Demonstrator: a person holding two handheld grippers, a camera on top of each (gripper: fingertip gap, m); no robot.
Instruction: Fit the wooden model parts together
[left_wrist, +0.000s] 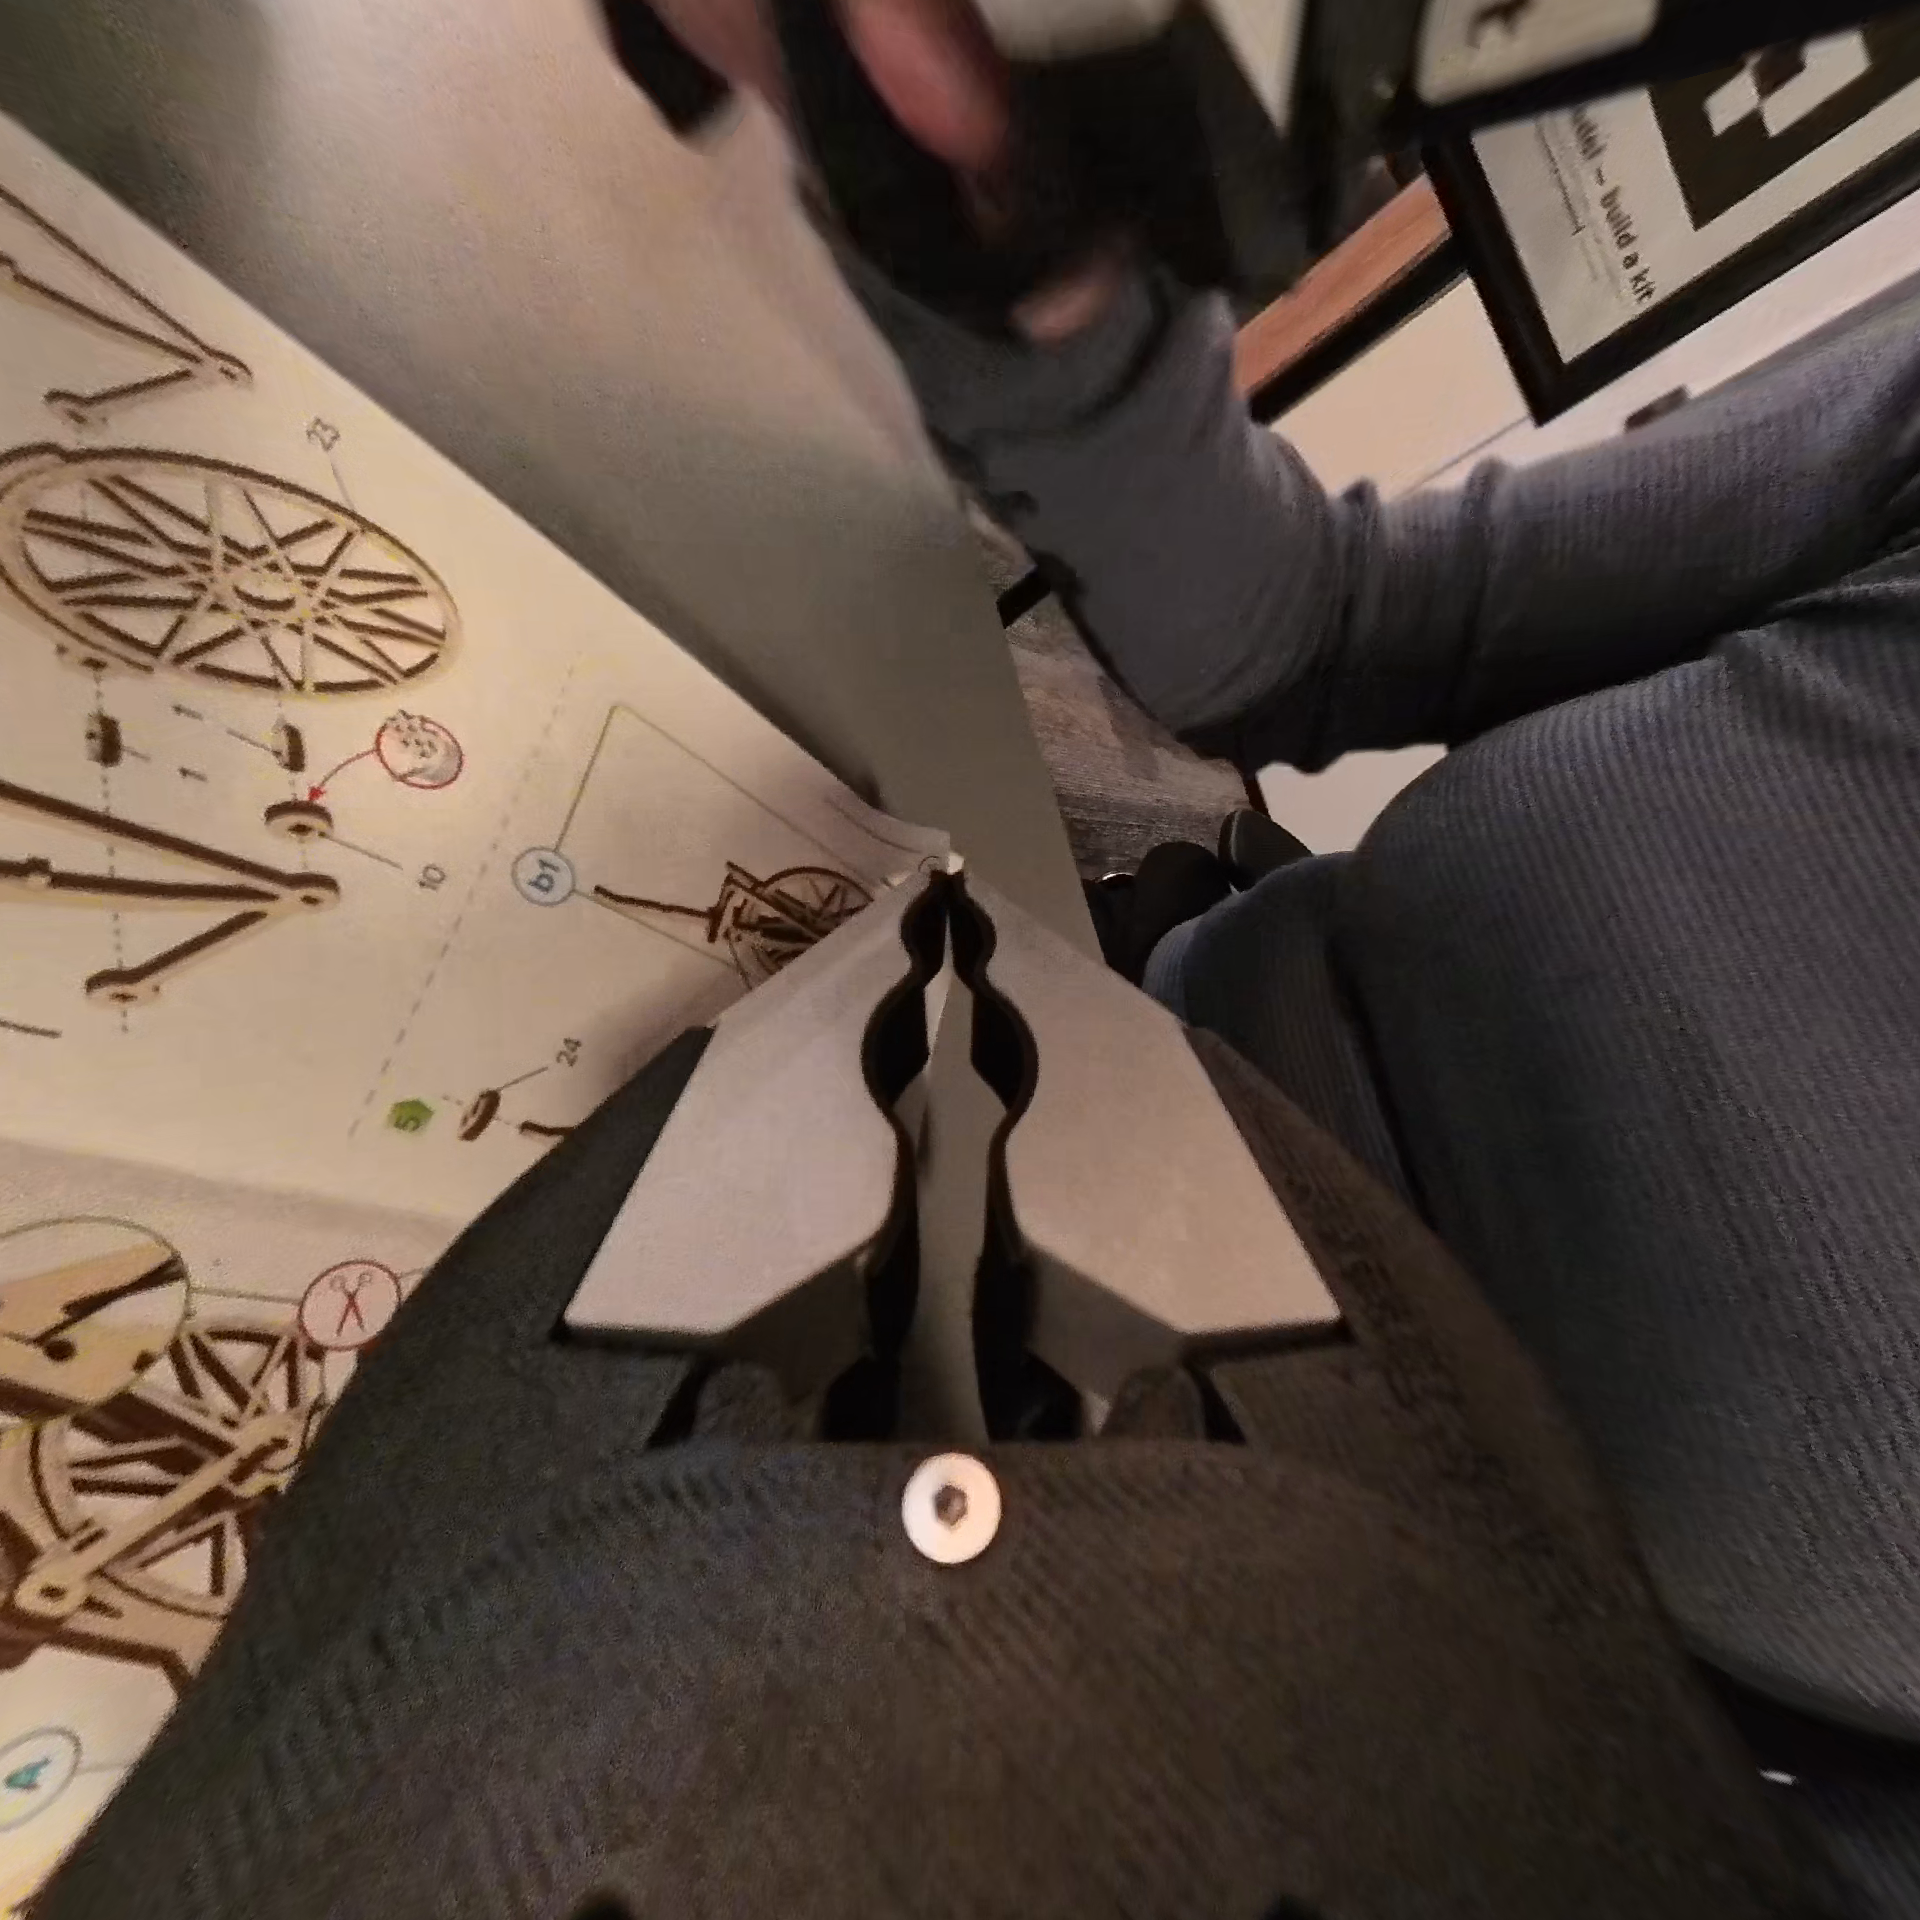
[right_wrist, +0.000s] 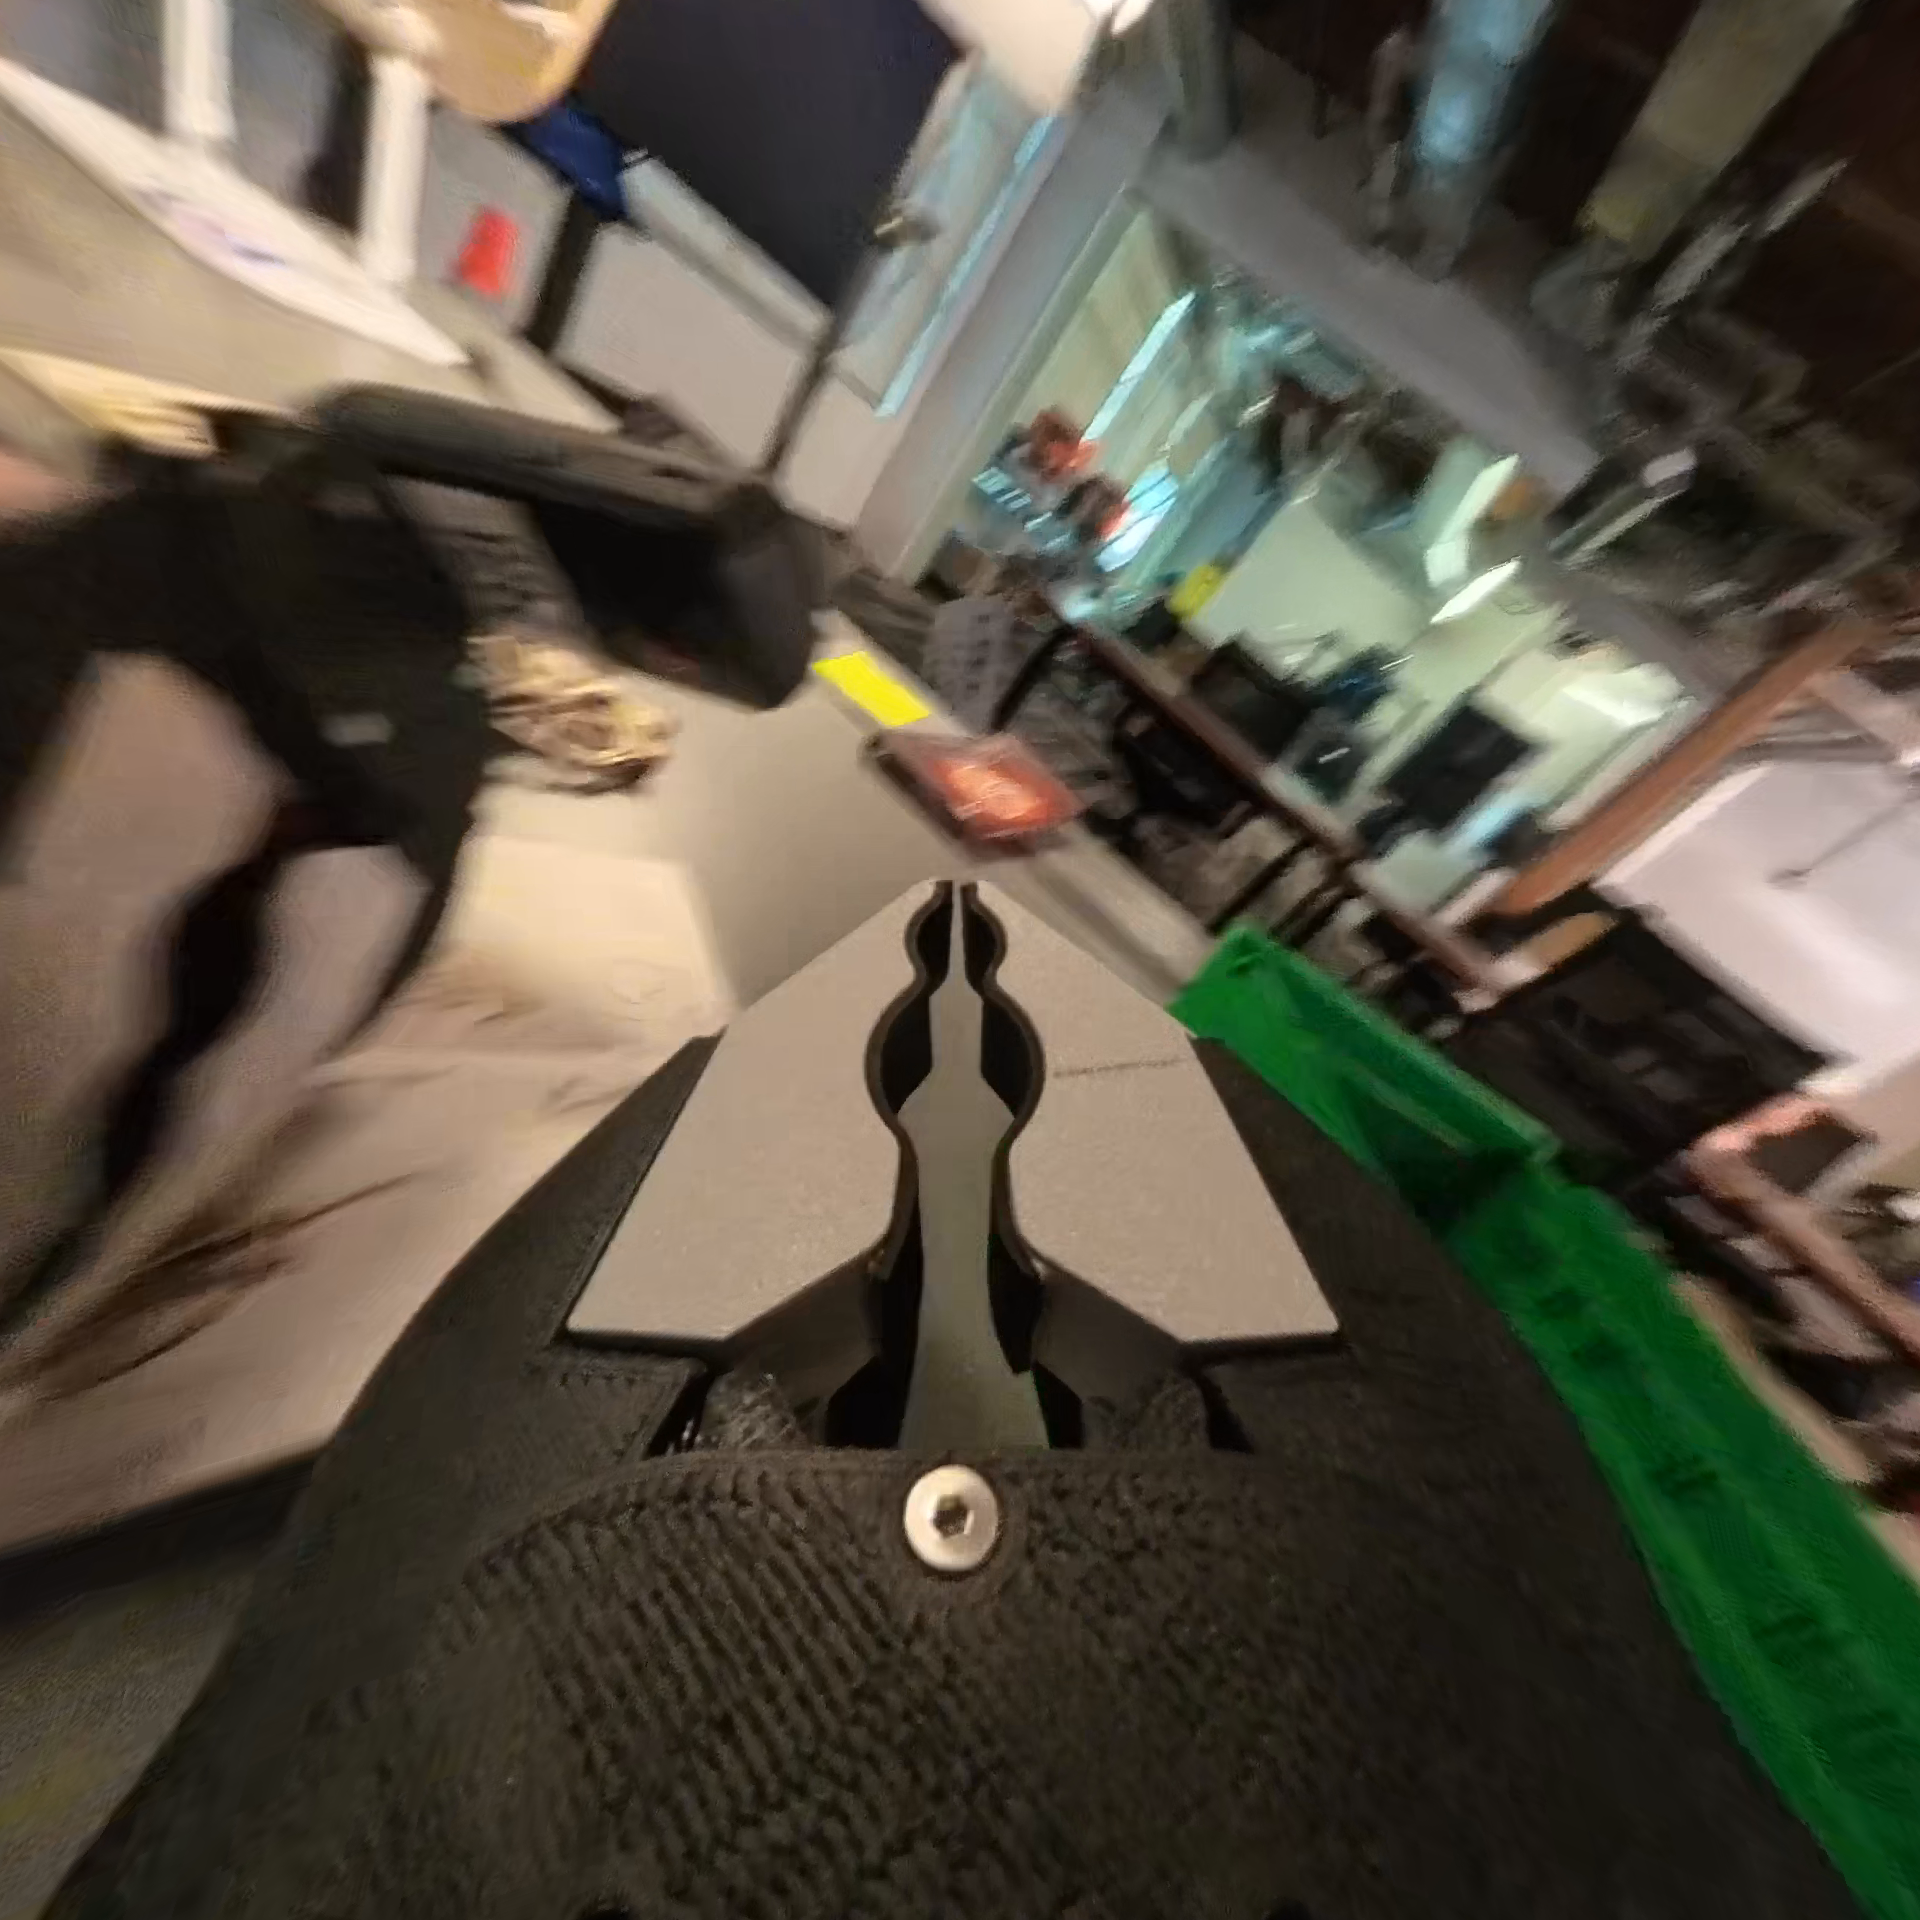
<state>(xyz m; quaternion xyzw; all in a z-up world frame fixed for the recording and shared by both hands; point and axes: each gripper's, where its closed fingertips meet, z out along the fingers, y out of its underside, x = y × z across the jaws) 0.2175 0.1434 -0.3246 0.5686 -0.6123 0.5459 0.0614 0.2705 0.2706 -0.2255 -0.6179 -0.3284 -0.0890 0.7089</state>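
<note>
Clearly the left gripper (left_wrist: 948, 883) is closed on a page (left_wrist: 727, 468) of the manual (left_wrist: 260, 779). The sheet runs up from between its tips to the top of the frame. The right gripper (right_wrist: 958, 894) is all but closed on nothing, with only a sliver between the tips.

Risks, as I judge them:
- The page is pinched near its corner, so a sharp pull could tear or crease it.
- The right view is badly smeared, which suggests speed; a swing that fast could knock things on the table (right_wrist: 644, 1039).

Only the left view shows the manual's bicycle drawings, and a grey sleeve (left_wrist: 1247, 561) at upper right. Only the right view shows the room, a green bin (right_wrist: 1558, 1195) at right, and a pale blur (right_wrist: 582, 717) at centre left. That blur may be the wooden parts, but I cannot tell; no real parts show clearly.
</note>
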